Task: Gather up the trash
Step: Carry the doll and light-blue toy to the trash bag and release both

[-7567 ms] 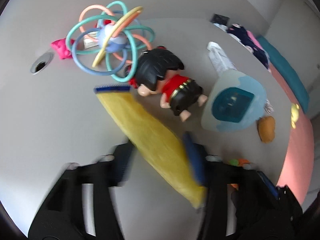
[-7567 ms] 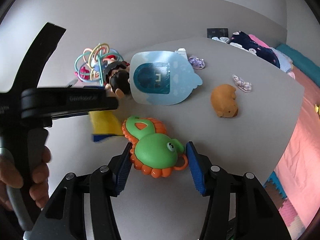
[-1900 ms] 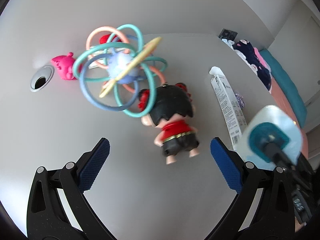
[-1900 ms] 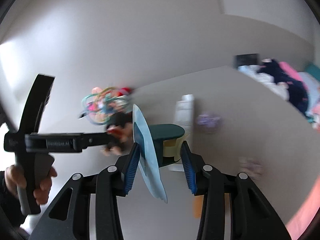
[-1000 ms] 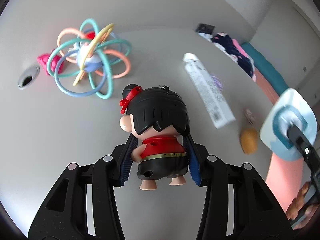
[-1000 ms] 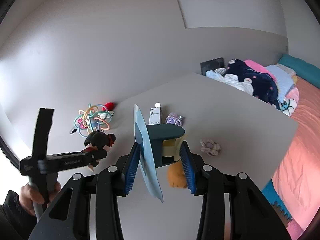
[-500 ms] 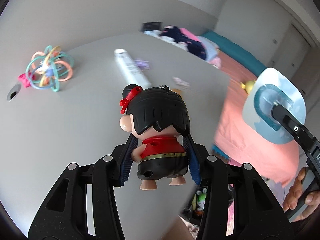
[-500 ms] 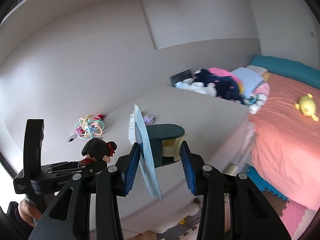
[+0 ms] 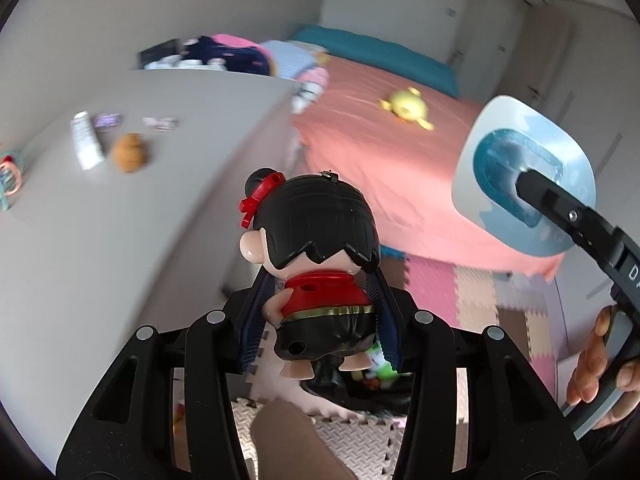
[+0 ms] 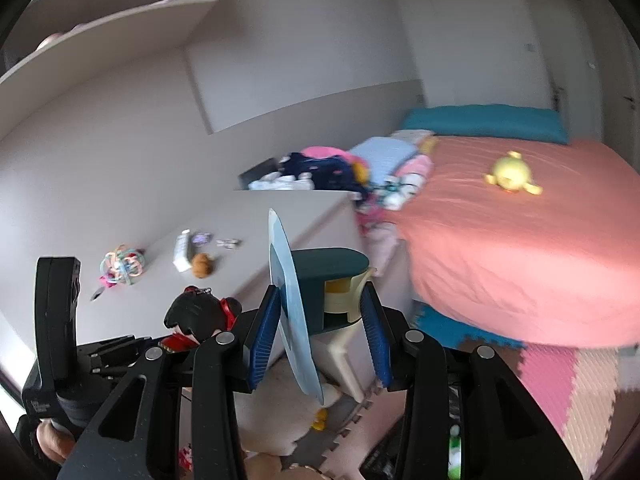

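Observation:
My left gripper (image 9: pixel 320 304) is shut on a doll (image 9: pixel 316 248) with black hair, a red bow and a red top; the blue pads press on its body from both sides. It hangs past the table edge, over the floor mats. My right gripper (image 10: pixel 320 300) is shut on a pale blue flat toy with a teal block (image 10: pixel 328 268) on its face, held edge-on. That toy (image 9: pixel 520 168) shows at the right of the left wrist view, with a person's hand (image 9: pixel 600 360) below it. The doll (image 10: pixel 196 312) also appears at the lower left of the right wrist view.
A grey table (image 9: pixel 100 240) carries a white tube (image 9: pixel 86 140), a brown toy (image 9: pixel 130 152) and a ring rattle (image 10: pixel 122 266). To the right, a pink bed (image 9: pixel 400 160) bears a yellow plush (image 9: pixel 406 106). Foam mats (image 9: pixel 440 280) cover the floor; clothes (image 10: pixel 320 168) pile behind the table.
Both grippers have swung right, away from the tabletop and out over its edge toward the bed and floor. Each keeps hold of its toy.

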A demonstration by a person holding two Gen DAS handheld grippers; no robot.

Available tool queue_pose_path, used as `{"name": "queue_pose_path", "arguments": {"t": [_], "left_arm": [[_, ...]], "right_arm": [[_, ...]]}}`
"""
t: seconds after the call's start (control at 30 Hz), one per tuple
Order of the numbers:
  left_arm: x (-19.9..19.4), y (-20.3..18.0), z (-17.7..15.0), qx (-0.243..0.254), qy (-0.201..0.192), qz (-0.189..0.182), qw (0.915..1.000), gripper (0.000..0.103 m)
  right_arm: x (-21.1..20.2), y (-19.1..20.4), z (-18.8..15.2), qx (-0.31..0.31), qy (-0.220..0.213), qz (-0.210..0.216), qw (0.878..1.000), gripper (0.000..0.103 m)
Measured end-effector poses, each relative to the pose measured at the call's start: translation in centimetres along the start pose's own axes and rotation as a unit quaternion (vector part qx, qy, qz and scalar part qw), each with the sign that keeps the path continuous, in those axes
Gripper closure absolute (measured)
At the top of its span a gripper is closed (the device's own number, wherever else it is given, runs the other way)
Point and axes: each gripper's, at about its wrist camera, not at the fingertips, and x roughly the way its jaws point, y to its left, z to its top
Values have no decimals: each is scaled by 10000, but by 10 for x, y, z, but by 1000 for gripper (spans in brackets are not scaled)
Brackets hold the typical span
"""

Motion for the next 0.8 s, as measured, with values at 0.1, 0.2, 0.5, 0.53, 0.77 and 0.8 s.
{"name": "queue_pose_path", "arguments": {"t": [0.1, 0.2, 0.5, 0.53, 0.77, 0.8], "left_arm": [[8, -29, -10, 259, 127, -176, 9994, 56], [18, -56, -21, 516, 267, -310, 9978, 56], [73, -113, -60, 1128, 1031, -456, 9872, 56], [76, -118, -66, 1162, 1103, -466, 9860, 56], [102, -131, -77, 1438, 1335, -352, 9799, 6], [99, -131, -76, 1496, 1171, -236, 9815, 6]], "right_arm": [[-17, -23, -11, 168, -26, -253, 9995, 60], [-31, -43, -22, 316, -8, -507, 9982, 60], [-29, -101, -67, 800, 653, -1217, 9872, 60], [-24, -106, -71, 877, 742, -1261, 9853, 60], [-1, -139, -92, 1431, 1086, -1703, 9689, 5], [-1, -141, -94, 1467, 1032, -1794, 9673, 3]]}}
